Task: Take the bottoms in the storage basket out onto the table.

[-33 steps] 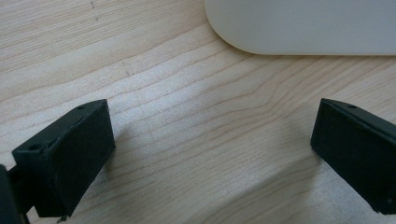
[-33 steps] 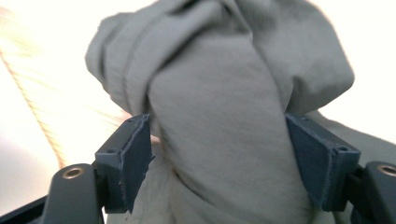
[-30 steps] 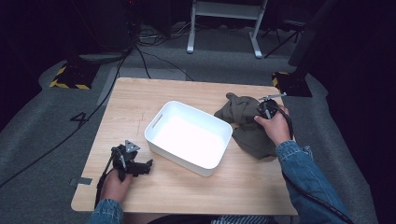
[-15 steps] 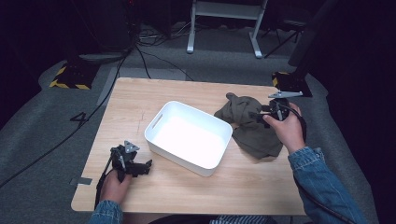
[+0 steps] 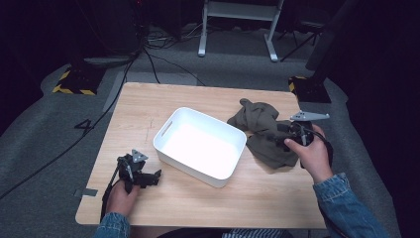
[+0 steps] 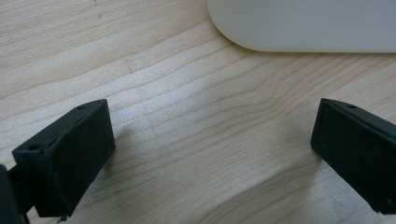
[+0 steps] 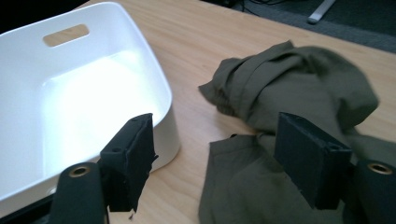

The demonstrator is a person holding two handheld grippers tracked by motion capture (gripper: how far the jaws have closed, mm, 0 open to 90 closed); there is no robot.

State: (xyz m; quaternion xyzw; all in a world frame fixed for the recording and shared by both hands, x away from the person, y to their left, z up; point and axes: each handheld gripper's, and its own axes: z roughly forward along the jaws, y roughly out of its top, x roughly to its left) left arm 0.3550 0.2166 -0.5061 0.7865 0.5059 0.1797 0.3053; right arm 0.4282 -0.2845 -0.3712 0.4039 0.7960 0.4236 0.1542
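A crumpled olive-green cloth [image 5: 262, 130] [image 7: 299, 107] lies on the wooden table [image 5: 193, 99], to the right of a white plastic bin [image 5: 200, 146] [image 7: 70, 102] with nothing in it. My right gripper [image 5: 281, 135] [image 7: 215, 158] hovers over the cloth's near part, jaws open with nothing between them. My left gripper [image 5: 151, 178] [image 6: 212, 154] rests low at the table's front left, jaws wide open over bare wood, with the bin's rounded corner [image 6: 299, 28] just ahead of it.
Beyond the table's far edge the grey carpet holds cables [image 5: 148, 54], a white stand's legs [image 5: 237, 29] and black equipment with yellow-striped bases [image 5: 74, 82]. A strip of tape [image 5: 85, 192] sticks to the table's front left edge.
My right gripper has drawn back to the right and toward the near side, off the cloth's middle. The left gripper has stayed put.
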